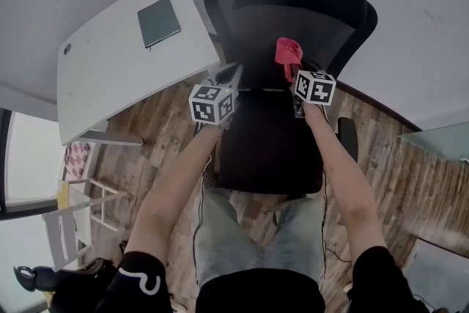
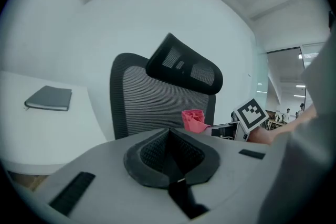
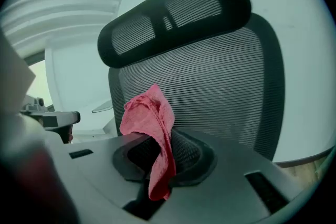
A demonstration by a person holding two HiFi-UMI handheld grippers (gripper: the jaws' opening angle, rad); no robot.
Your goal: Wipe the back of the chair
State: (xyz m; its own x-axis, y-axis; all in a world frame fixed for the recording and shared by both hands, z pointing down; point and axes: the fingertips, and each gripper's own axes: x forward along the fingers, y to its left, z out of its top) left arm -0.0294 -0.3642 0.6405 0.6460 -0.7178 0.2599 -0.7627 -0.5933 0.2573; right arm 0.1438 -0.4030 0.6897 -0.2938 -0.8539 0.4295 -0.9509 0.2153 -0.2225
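Right gripper view puts the chair's mesh back (image 3: 210, 92) directly ahead of my right gripper (image 3: 157, 152), close in, below the headrest (image 3: 173, 13). Those jaws are clamped on a red cloth (image 3: 149, 118), which bunches above them and hangs down between them; I can't tell whether it touches the mesh. My left gripper (image 2: 170, 152) sits beside the right one, jaws pressed together with nothing in them. Off to its left are a white desk (image 2: 47, 134) and a grey notebook (image 2: 49, 98).
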